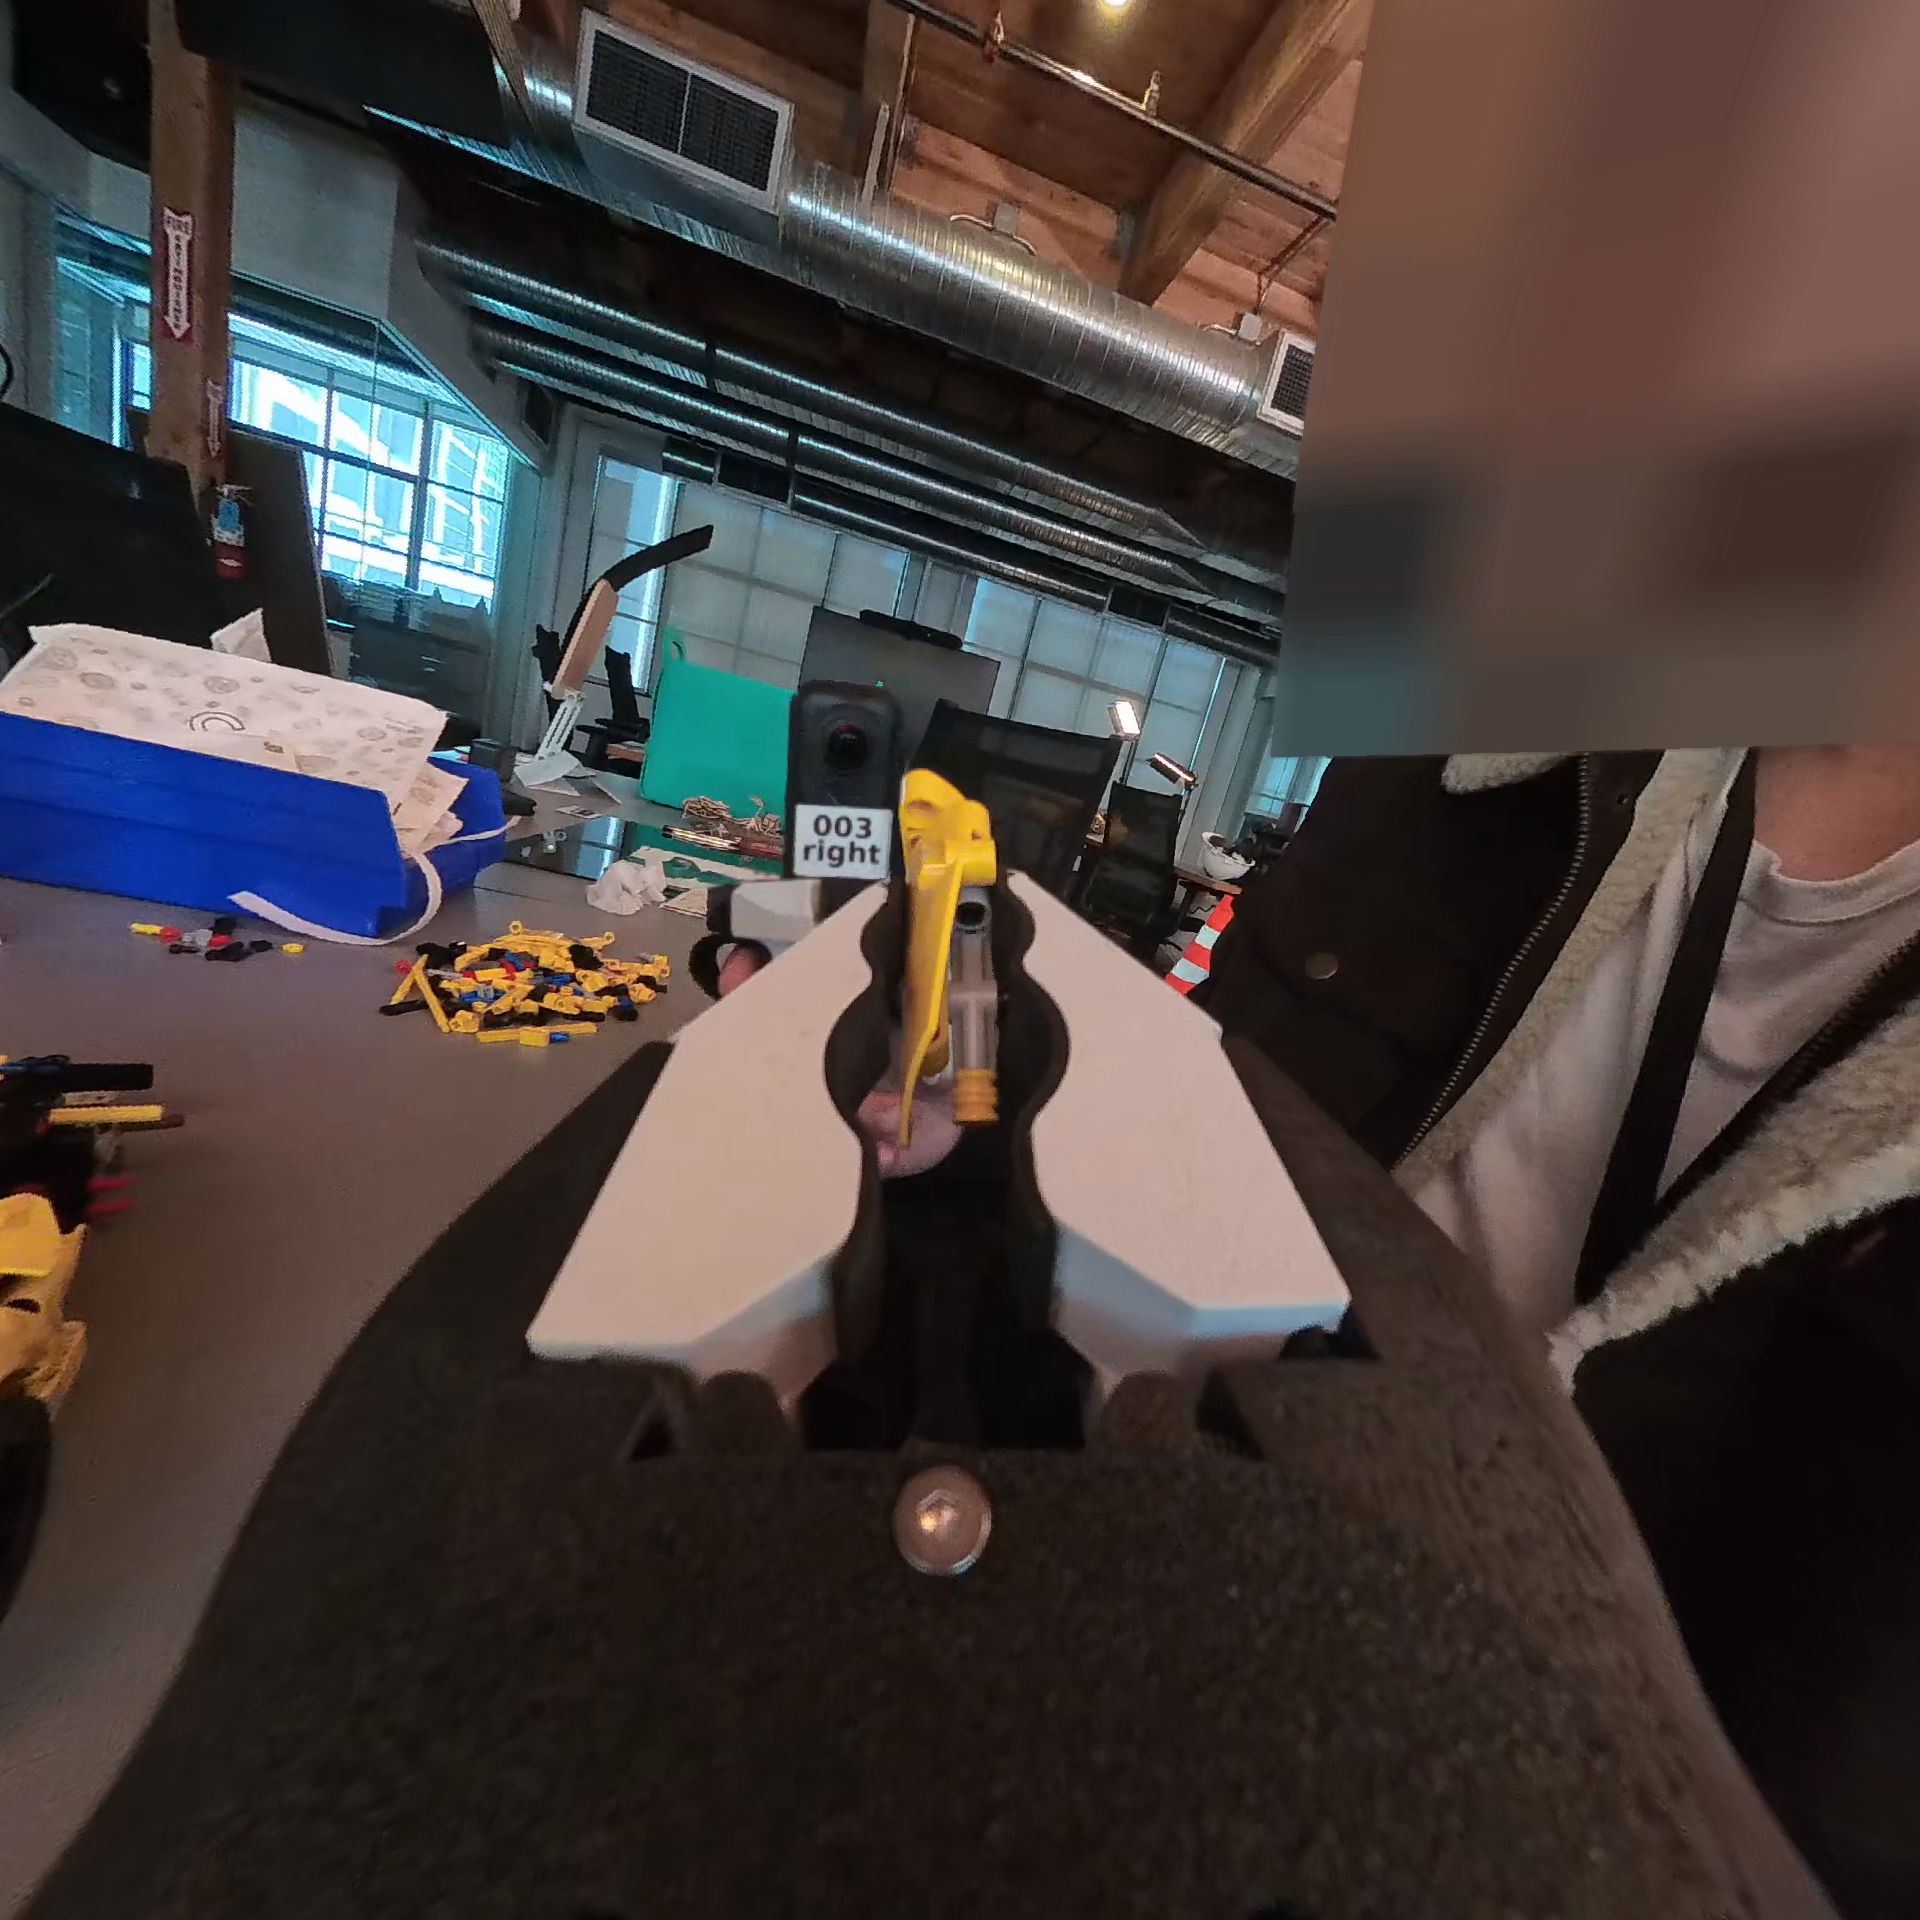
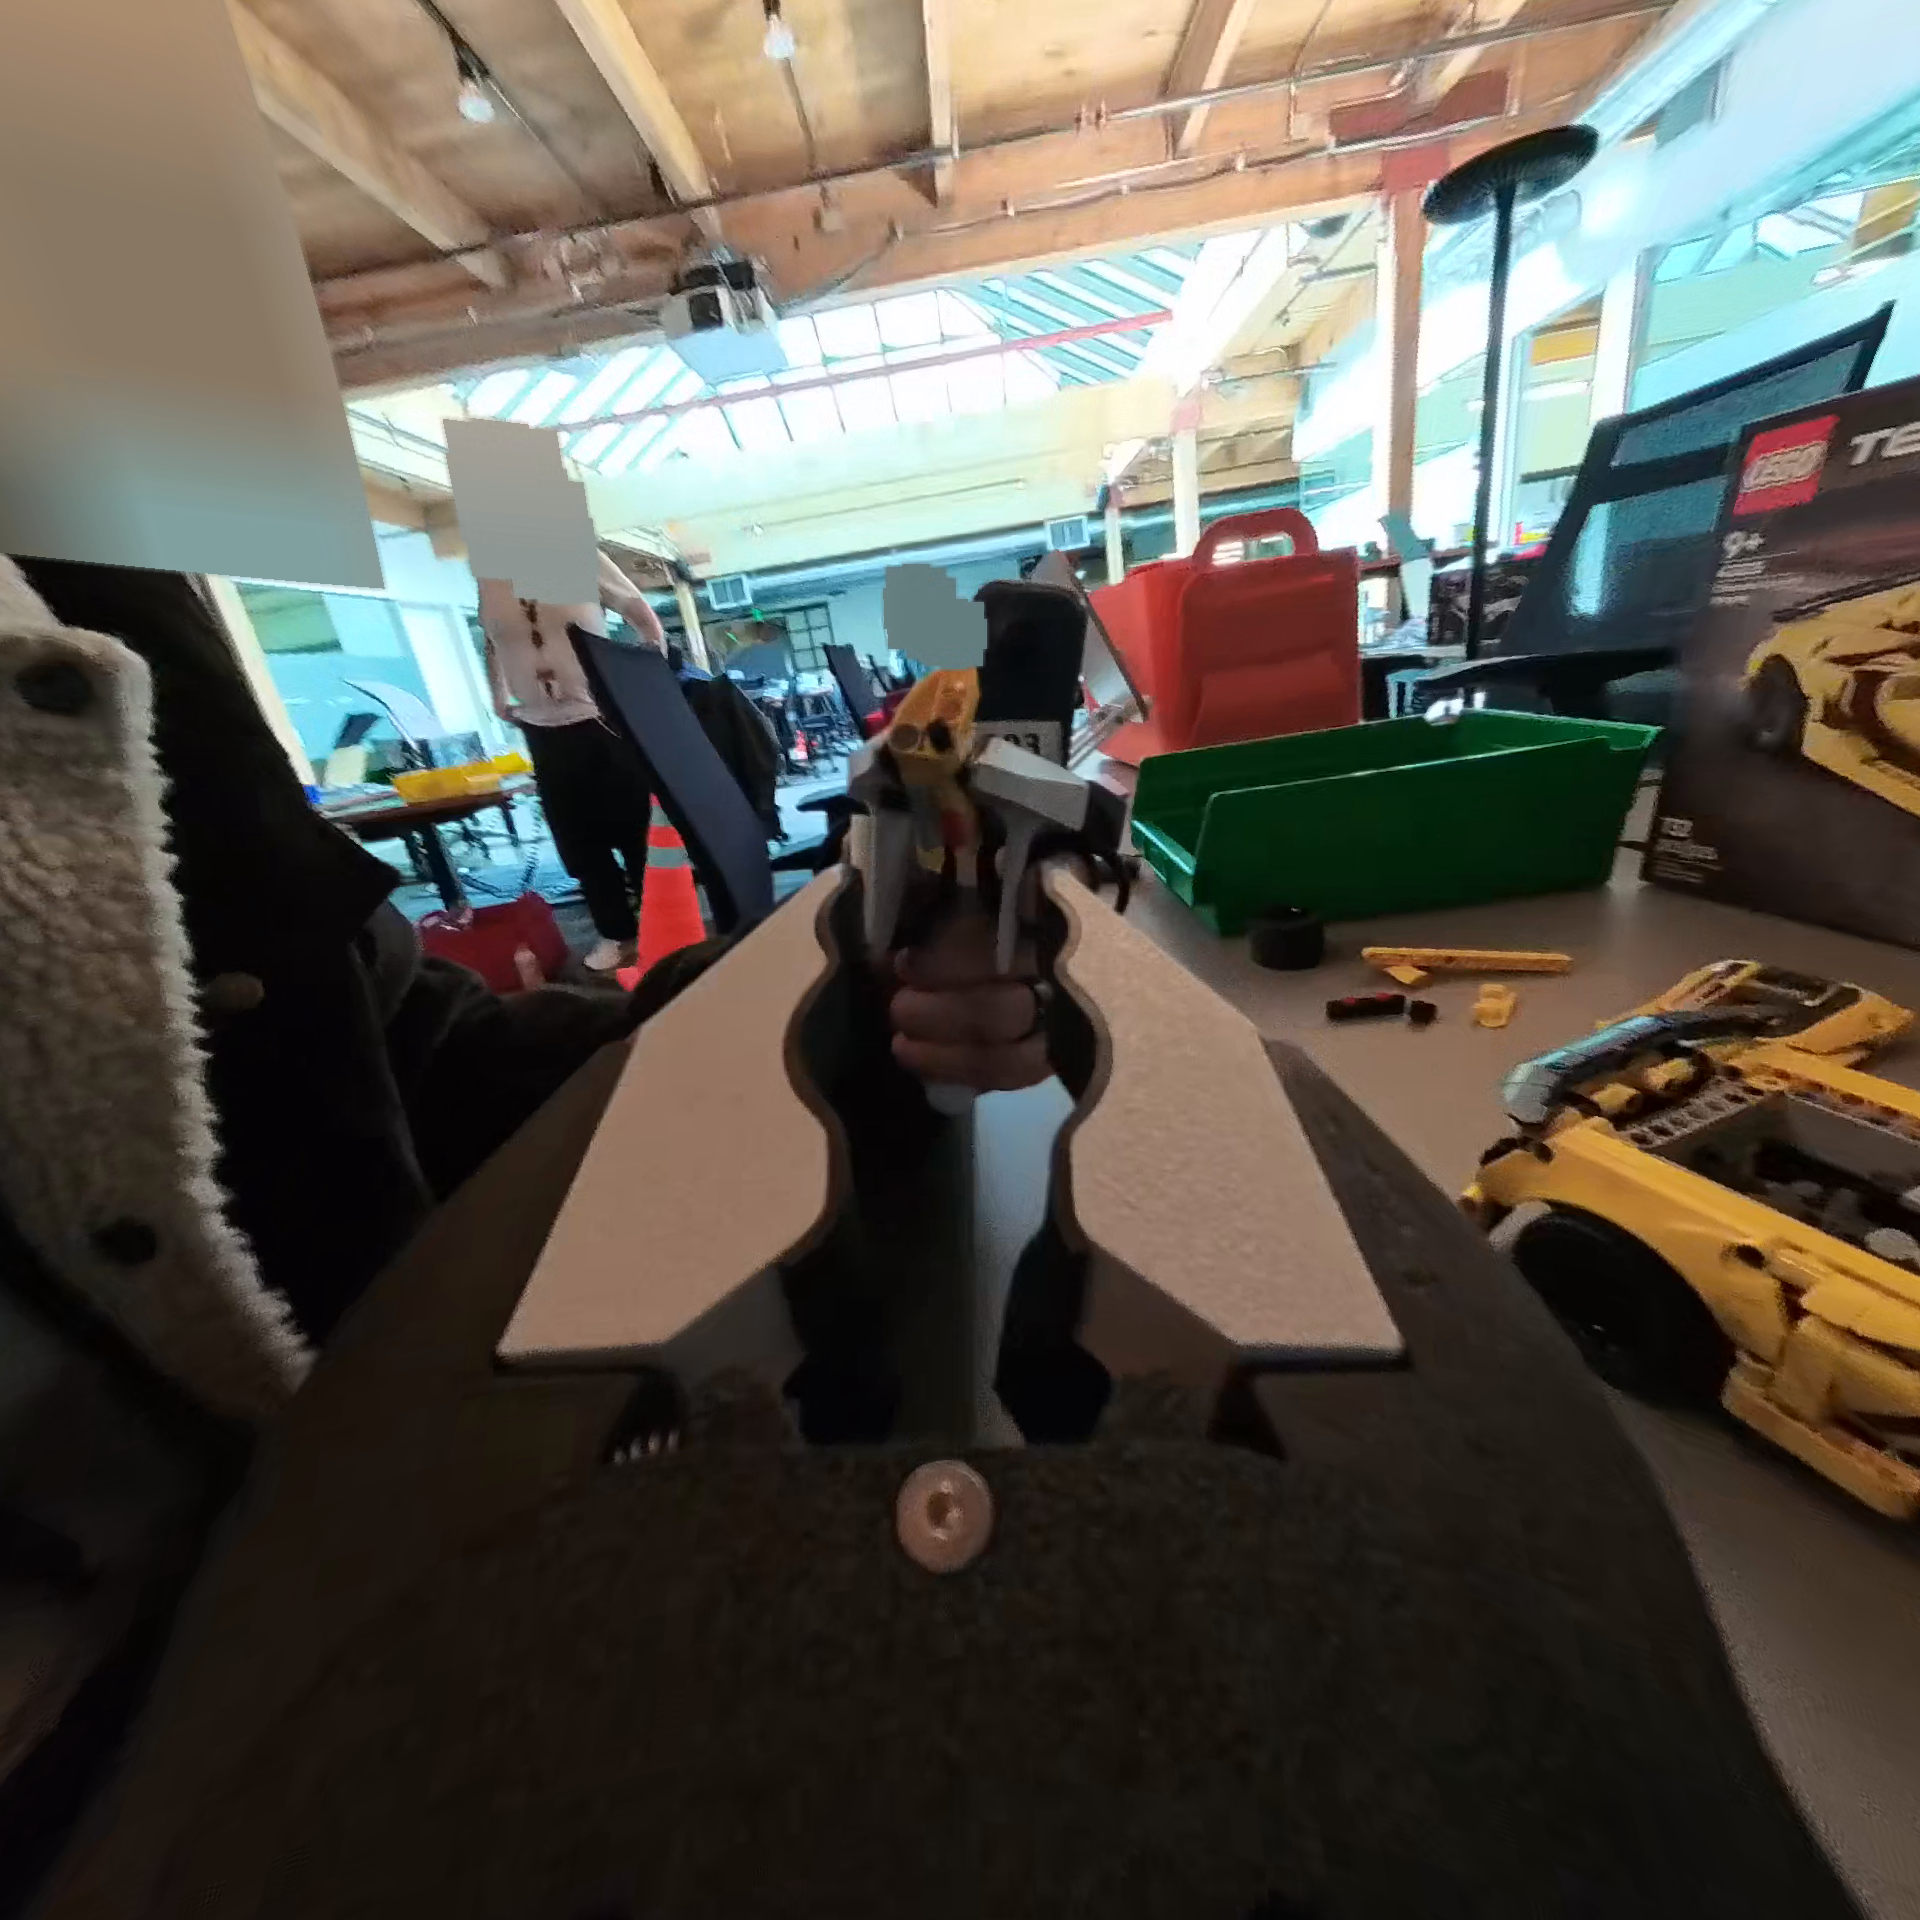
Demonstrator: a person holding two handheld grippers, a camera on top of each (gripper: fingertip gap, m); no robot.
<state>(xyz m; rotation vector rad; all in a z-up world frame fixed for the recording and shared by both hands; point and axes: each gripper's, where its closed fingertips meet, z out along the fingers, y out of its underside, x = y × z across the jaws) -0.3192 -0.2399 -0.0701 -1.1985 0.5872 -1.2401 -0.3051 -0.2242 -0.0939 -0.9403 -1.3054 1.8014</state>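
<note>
The left gripper is clamped on a small yellow part with a grey pin alongside it, held upright in the air above the table, close to the person's jacket. The right gripper faces it tip to tip with its fingers spread and nothing between them, just short of the left one's fingers. The hold looks thin: the part is pinched by its flat sides near the tips, so a sideways nudge from the other gripper could twist it or push the pin loose, and it would likely drop to the table. With both tools this near, their fingers could also knock together. Beyond lie a yellow model car, a black wheel and a pile of loose parts, where a dropped piece would be hard to find. Farther off stand a green bin, a blue bag and an orange cone
</note>
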